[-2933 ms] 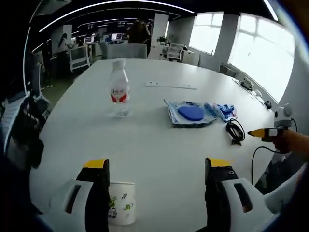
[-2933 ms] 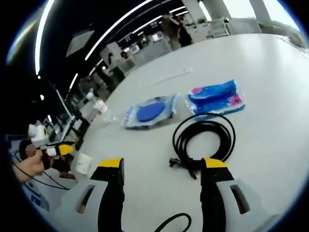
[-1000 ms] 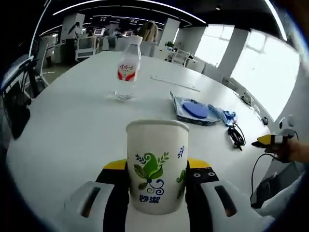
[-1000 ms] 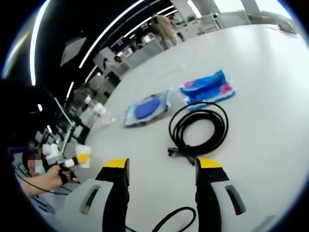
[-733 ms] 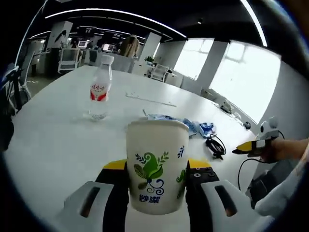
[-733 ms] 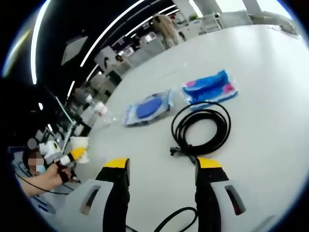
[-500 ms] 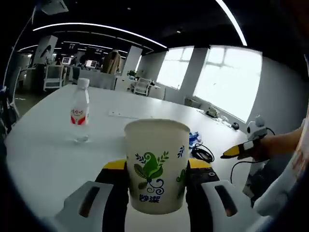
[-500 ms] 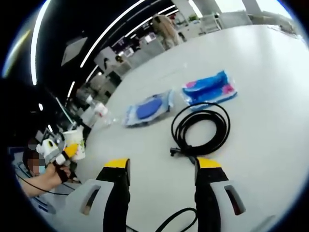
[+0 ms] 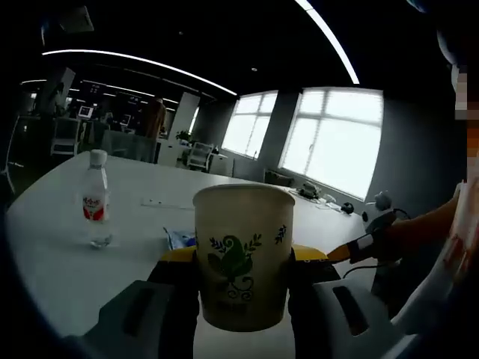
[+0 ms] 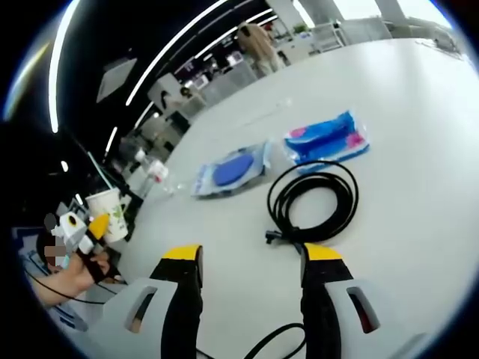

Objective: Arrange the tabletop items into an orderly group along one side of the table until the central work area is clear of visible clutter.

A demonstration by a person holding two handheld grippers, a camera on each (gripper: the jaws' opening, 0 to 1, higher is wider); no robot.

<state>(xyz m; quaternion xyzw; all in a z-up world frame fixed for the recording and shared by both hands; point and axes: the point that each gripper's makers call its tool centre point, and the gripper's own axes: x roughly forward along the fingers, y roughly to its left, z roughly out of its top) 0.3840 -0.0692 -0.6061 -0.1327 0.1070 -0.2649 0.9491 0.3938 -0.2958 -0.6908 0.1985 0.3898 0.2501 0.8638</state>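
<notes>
- The white table (image 10: 419, 134) carries a coiled black cable (image 10: 314, 200), two blue packets (image 10: 326, 140) and a water bottle (image 9: 94, 211).
- Left gripper (image 9: 243, 262) clamps a paper cup (image 9: 241, 254), lifted above the table.
- Right gripper (image 10: 251, 258) hovers open, empty, near the cable.

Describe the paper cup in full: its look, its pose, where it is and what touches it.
The paper cup is white and tapered, wider at its rolled rim, printed with green leaves, small blue marks and a line of dark characters low on its wall. It stands upright, clamped at its lower half between the yellow-tipped jaws of the left gripper, one jaw on each side. In the right gripper view the same cup shows small at the left, lifted clear of the white table. Its inside cannot be seen.
</notes>
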